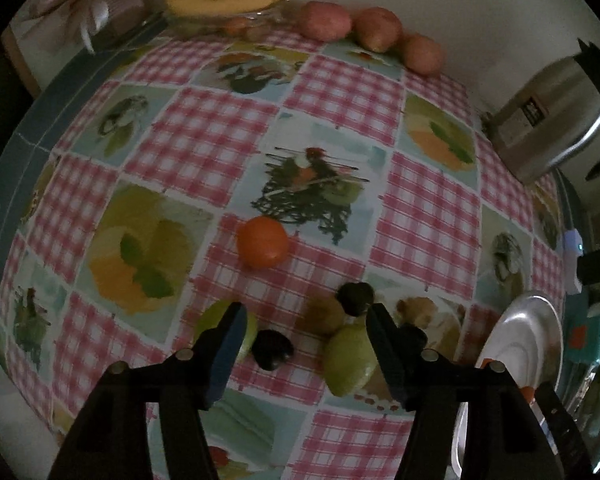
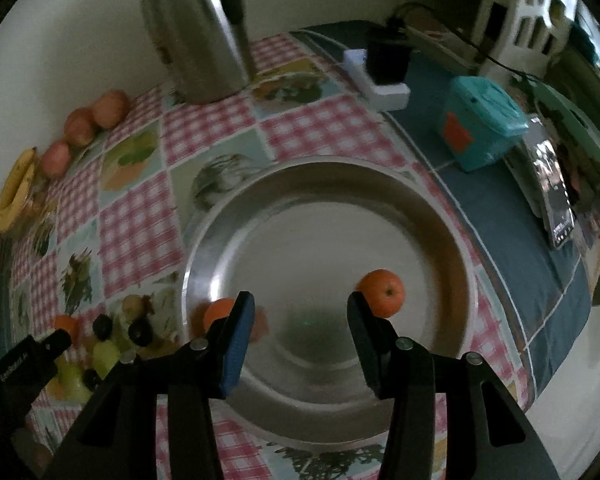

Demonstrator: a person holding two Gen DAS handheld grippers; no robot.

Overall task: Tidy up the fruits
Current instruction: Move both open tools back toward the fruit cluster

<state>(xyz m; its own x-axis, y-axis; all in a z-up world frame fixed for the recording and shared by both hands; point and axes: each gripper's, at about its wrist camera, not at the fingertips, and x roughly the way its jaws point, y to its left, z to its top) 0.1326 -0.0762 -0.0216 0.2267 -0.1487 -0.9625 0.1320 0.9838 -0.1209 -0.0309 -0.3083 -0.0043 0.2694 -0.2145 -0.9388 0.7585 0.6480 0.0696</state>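
The left gripper [image 1: 304,344] hangs with jaws apart and empty over a cluster of green, brown and dark fruits [image 1: 346,356] on the checked pink tablecloth [image 1: 204,136]; a round orange [image 1: 262,242] lies just beyond. The right gripper [image 2: 298,334] (jaws also apart, nothing between them) hovers over the round metal plate [image 2: 452,240], where two small oranges [image 2: 383,293] rest.

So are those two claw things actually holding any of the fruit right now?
No, neither. The left gripper hangs open over the loose fruit; the right gripper is open over the metal plate, gripping nothing.
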